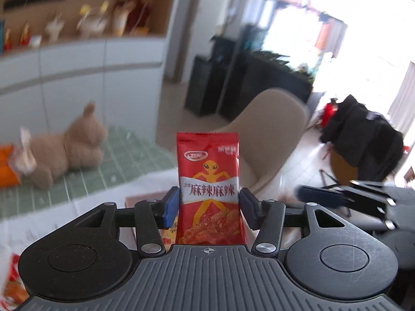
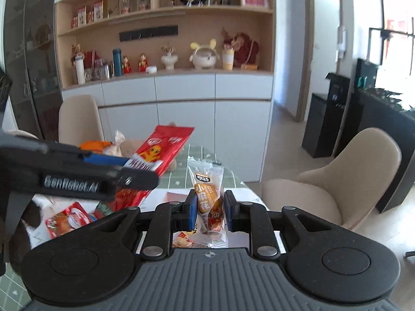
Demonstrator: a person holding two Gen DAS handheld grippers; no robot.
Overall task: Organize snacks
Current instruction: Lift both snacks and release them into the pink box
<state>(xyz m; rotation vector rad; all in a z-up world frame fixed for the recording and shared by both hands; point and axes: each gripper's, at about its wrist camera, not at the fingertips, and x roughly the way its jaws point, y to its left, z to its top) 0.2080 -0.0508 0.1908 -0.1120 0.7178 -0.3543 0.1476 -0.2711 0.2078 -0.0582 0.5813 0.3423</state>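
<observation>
Both tools carry a snack packet above the table [image 2: 166, 194]: the left tool [image 1: 209, 204] has its jaws closed on an upright red spicy-snack packet [image 1: 207, 181], the right tool [image 2: 209, 210] clamps a clear twist-snack packet [image 2: 208, 197]. Sorting looks partly done at best; more packets [image 2: 68, 219] lie on the table near left, below the tools, with no container in sight

wooden shelves [image 2: 166, 39], beige chair [image 2: 337, 181], bright window [image 1: 363, 26]
</observation>
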